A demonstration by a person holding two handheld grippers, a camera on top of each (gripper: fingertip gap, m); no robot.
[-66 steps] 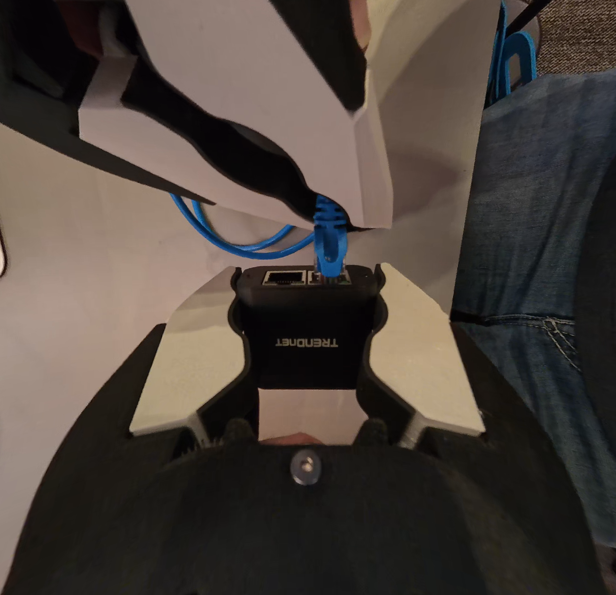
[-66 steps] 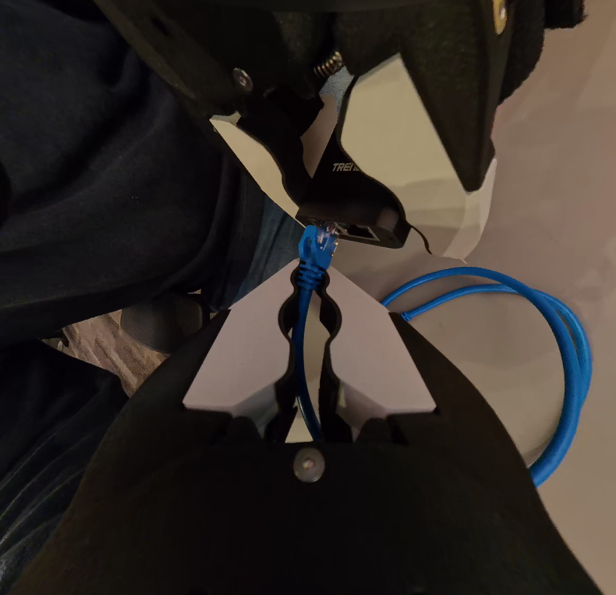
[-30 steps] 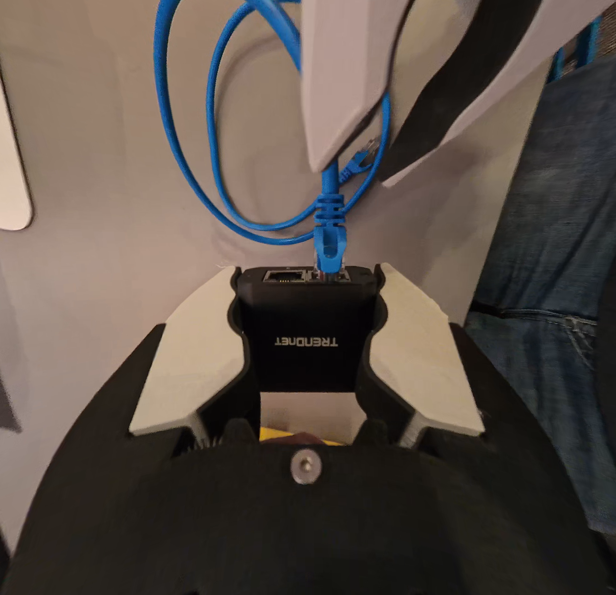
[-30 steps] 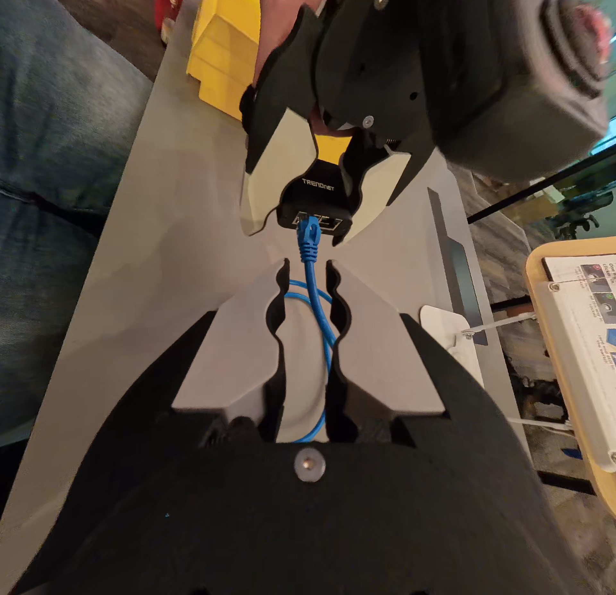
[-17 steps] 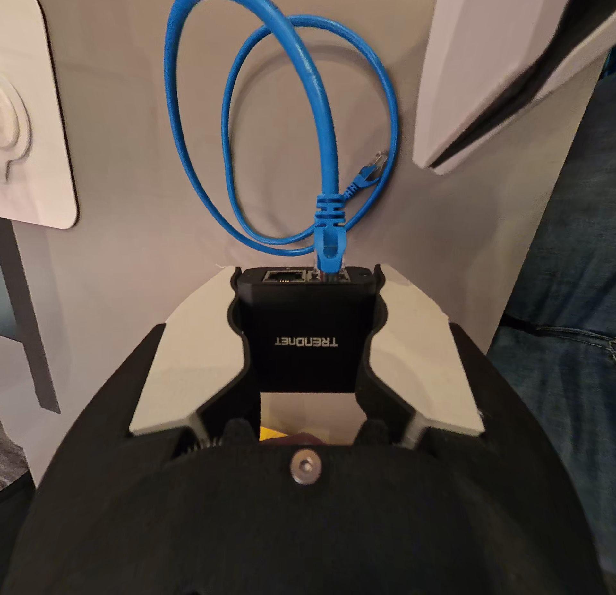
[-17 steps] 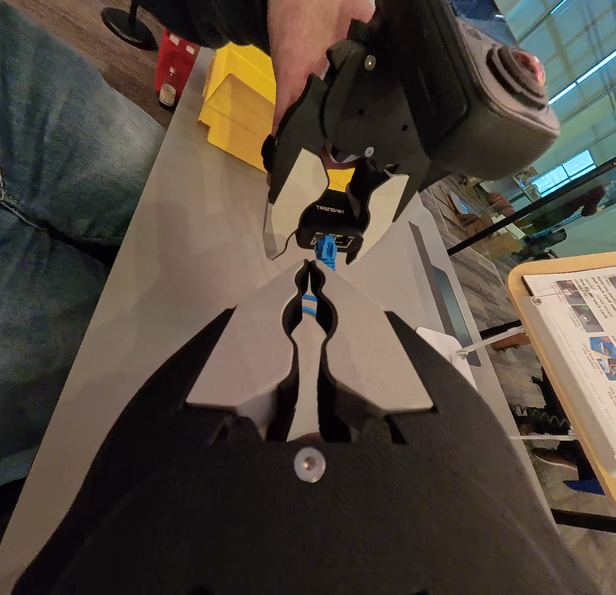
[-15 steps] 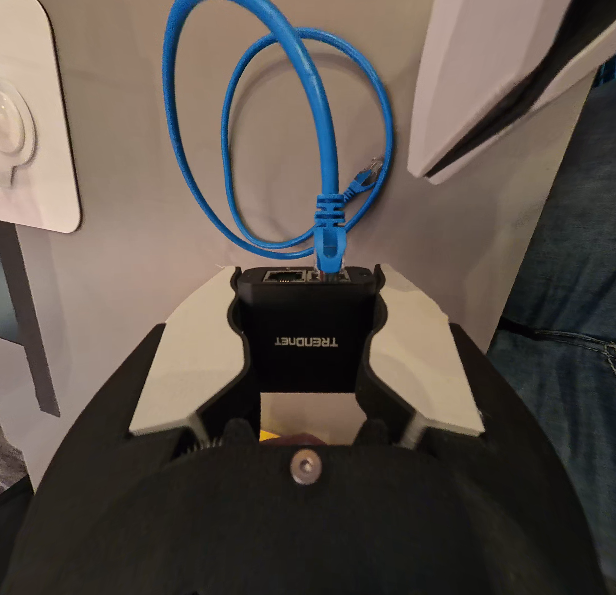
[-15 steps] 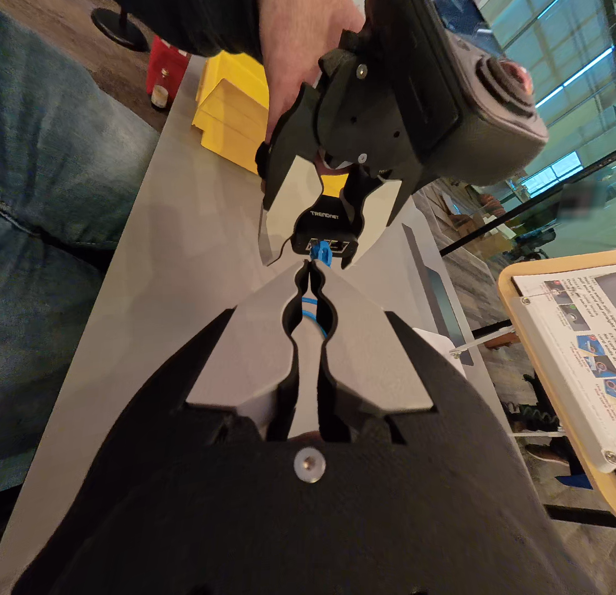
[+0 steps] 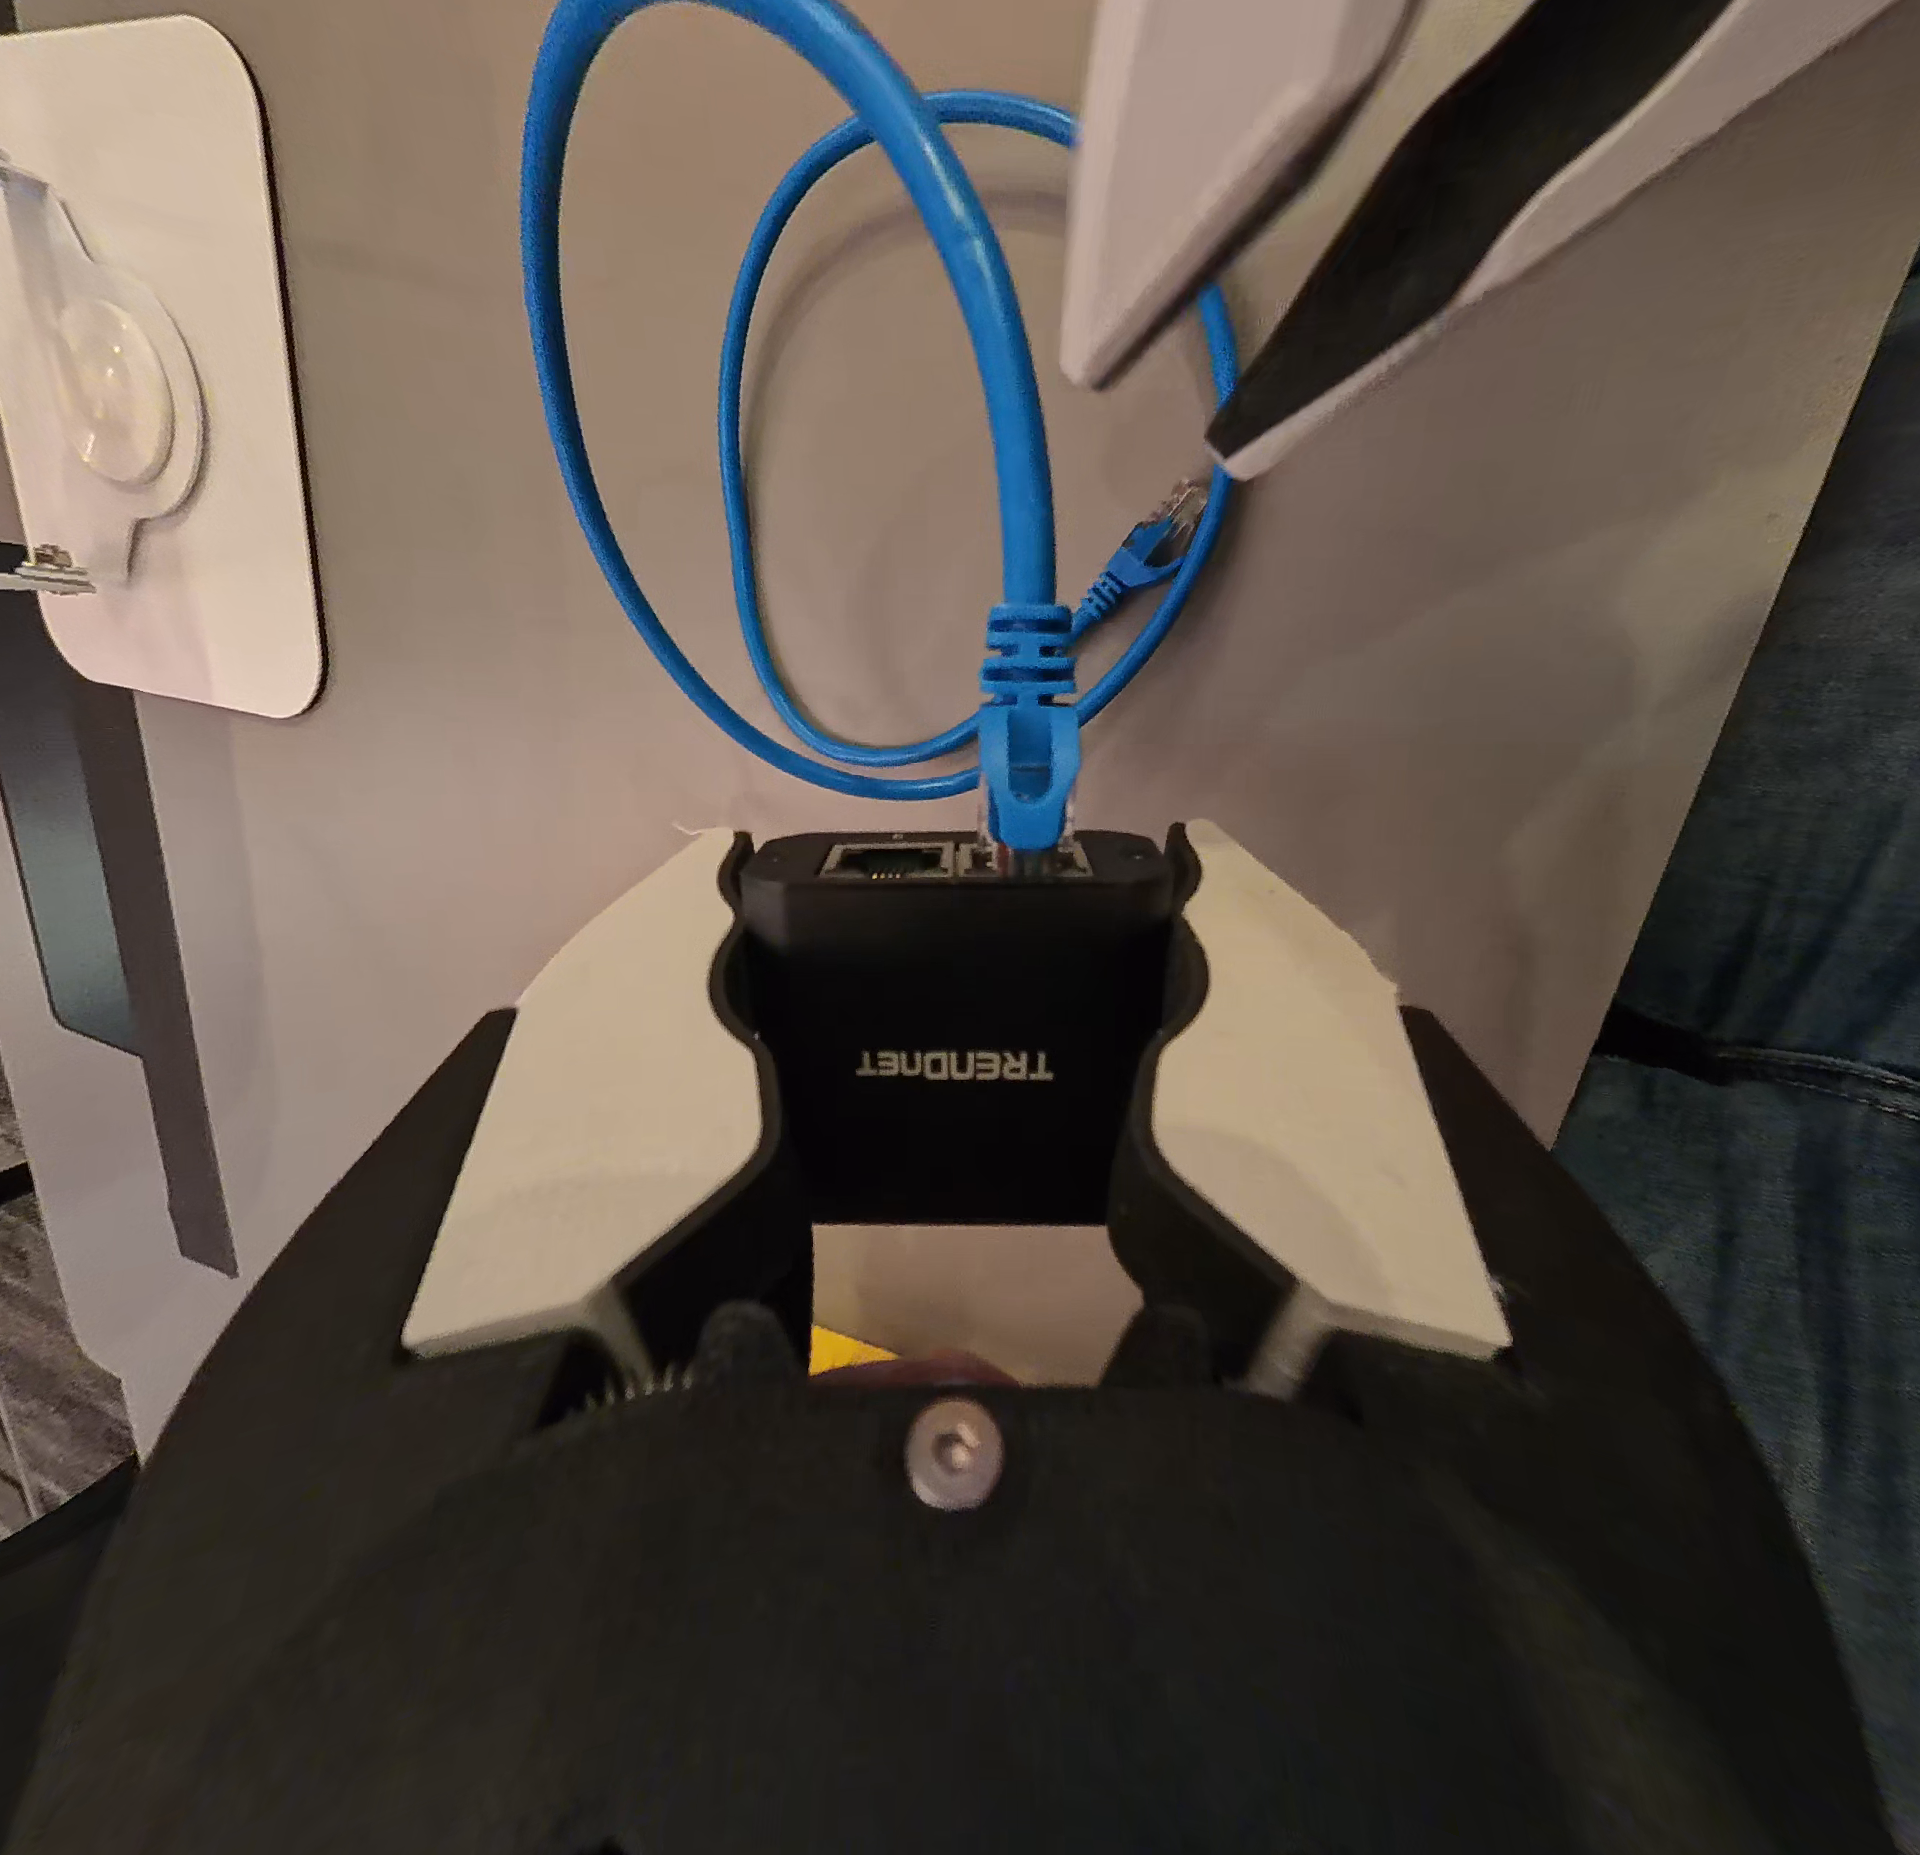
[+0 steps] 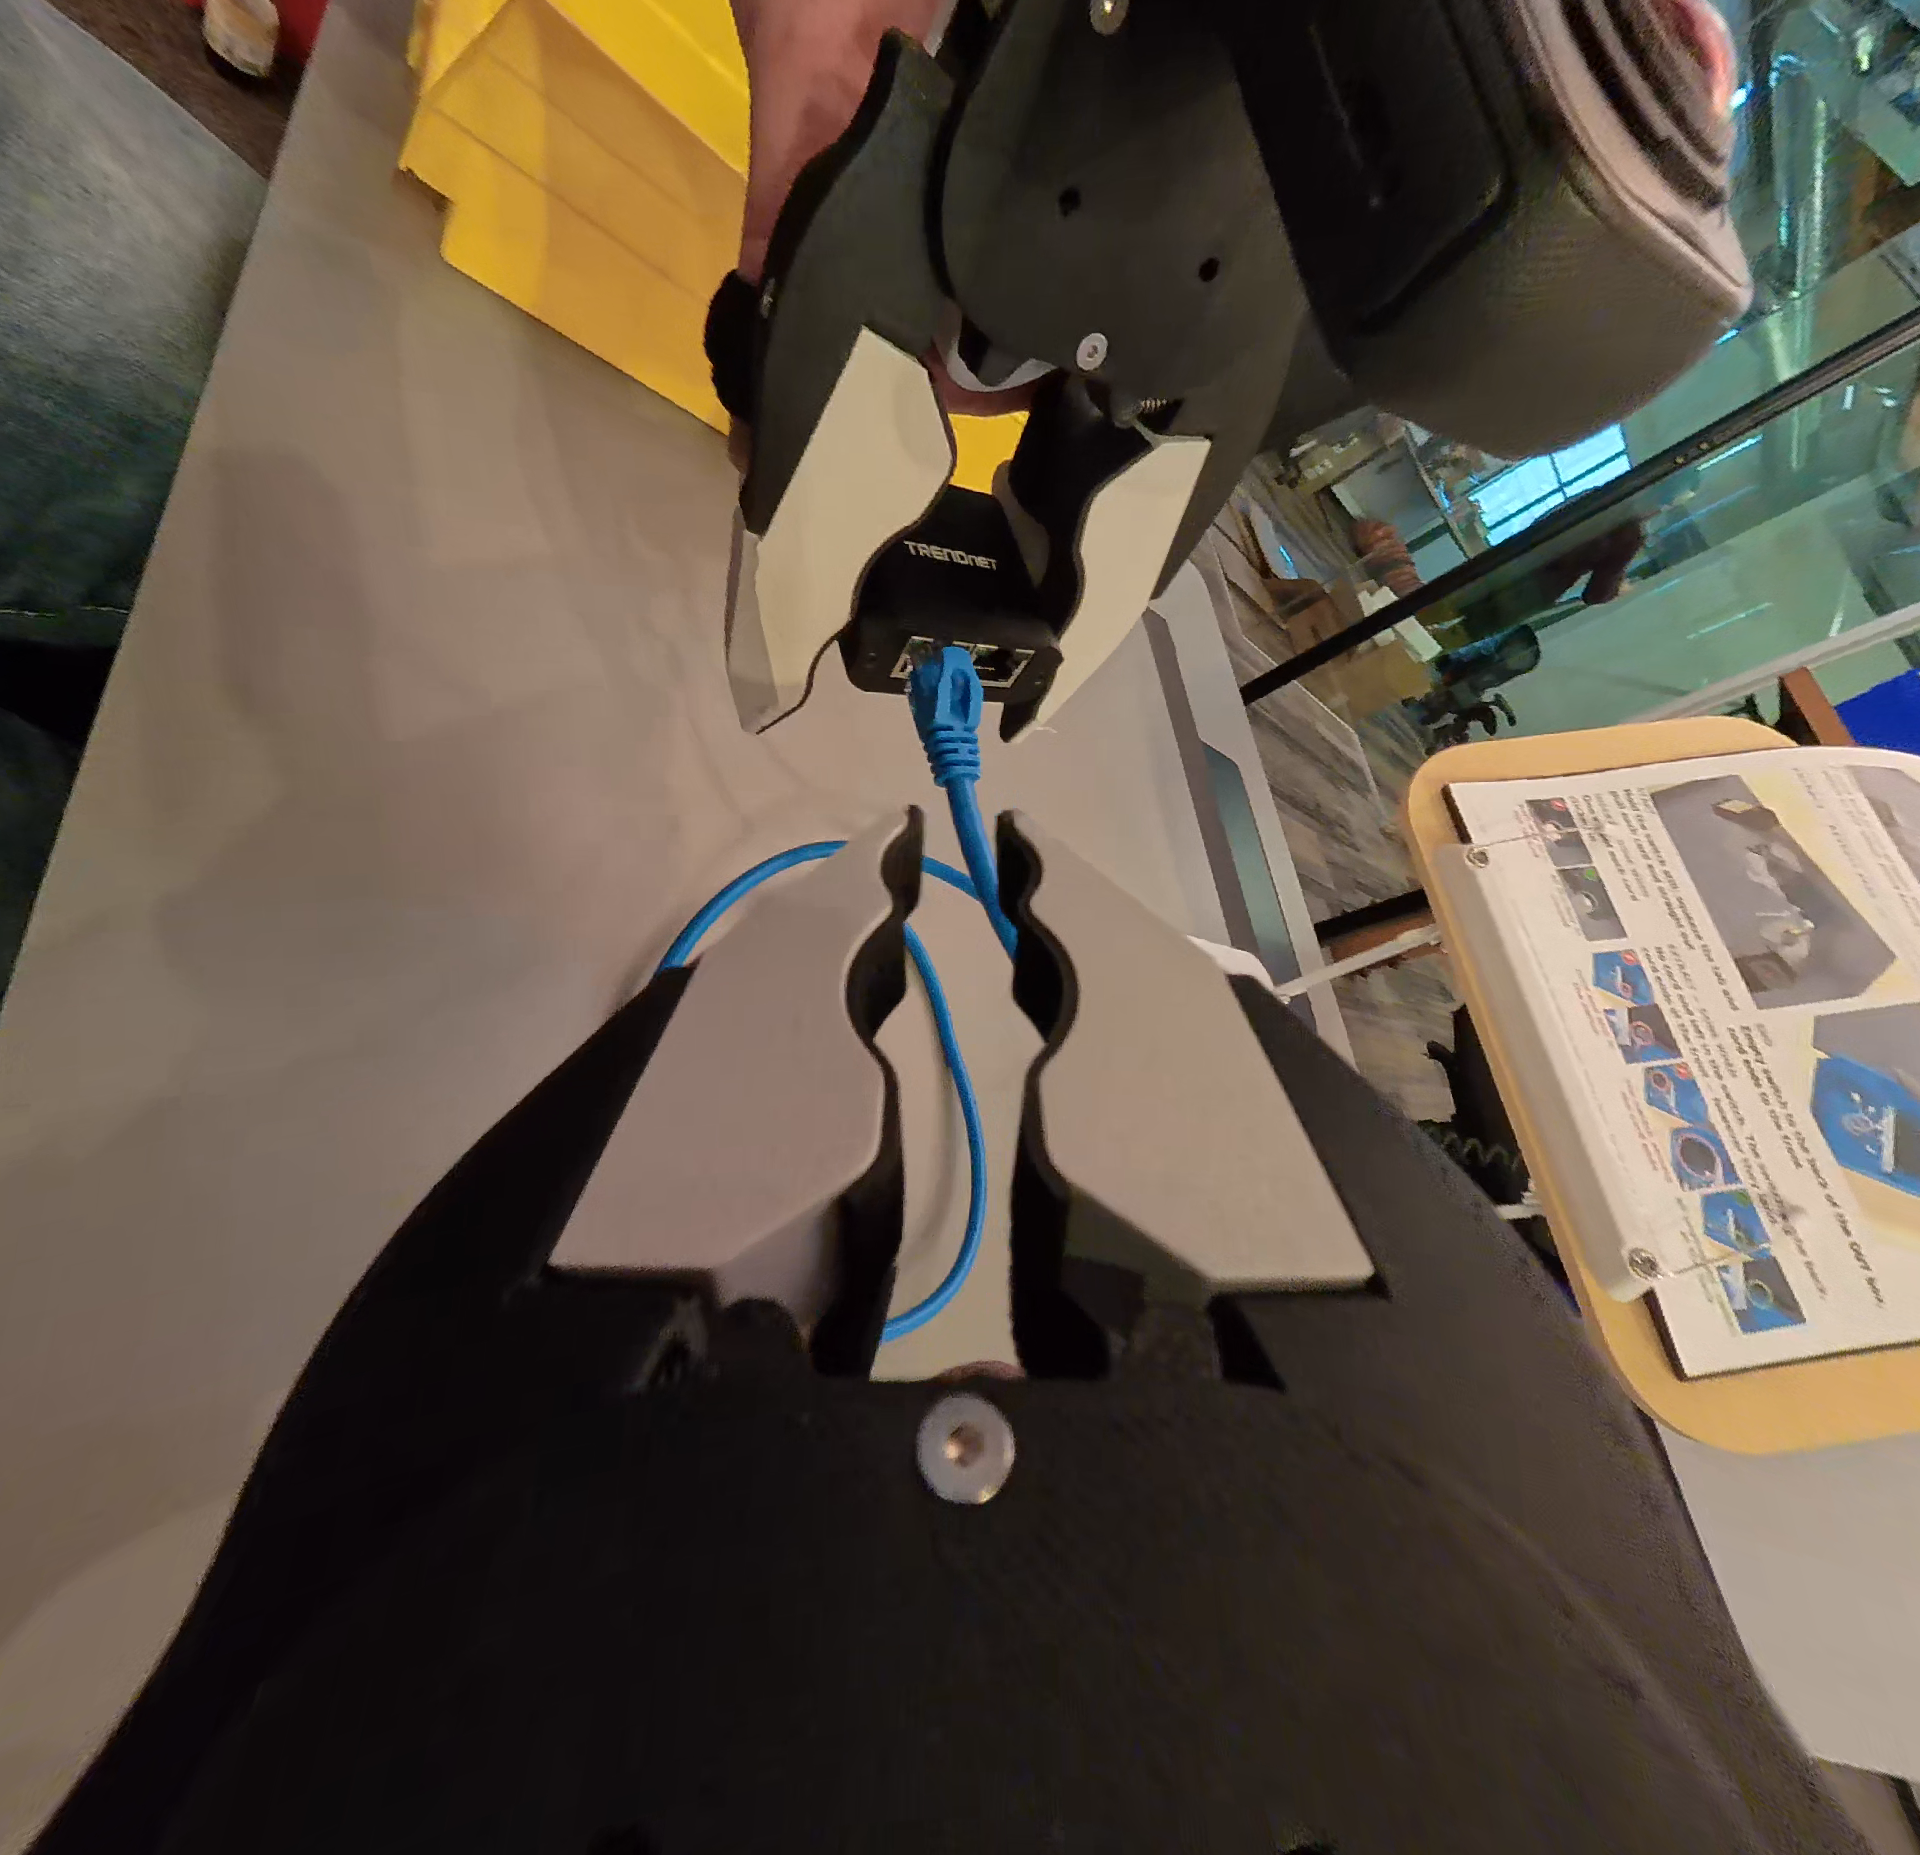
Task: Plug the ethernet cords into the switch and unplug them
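My left gripper (image 9: 956,841) is shut on the black switch (image 9: 961,1026) and holds it above the grey table. One end of the blue ethernet cord (image 9: 1023,756) is plugged into the switch's right port. The left port (image 9: 886,860) is empty. The cord loops on the table and its free plug (image 9: 1153,538) lies beyond. In the right wrist view my right gripper (image 10: 956,823) is open, just short of the switch (image 10: 951,600). The cord (image 10: 971,818) passes between its fingertips, ungripped. The right gripper also shows in the left wrist view (image 9: 1158,418), over the free plug.
Yellow bins (image 10: 582,143) stand on the grey table (image 10: 364,662) behind the left gripper (image 10: 888,730). A white plate with a clear dome (image 9: 156,371) sits at the far edge. A wooden board with a picture sheet (image 10: 1662,1026) stands to the right. A person's jeans leg (image 9: 1787,870) borders the table.
The right gripper let go of the plugged-in cord, backed off and shut empty. It has now opened again and moved in, so the cord runs between its fingertips. The left gripper kept hold of the switch.
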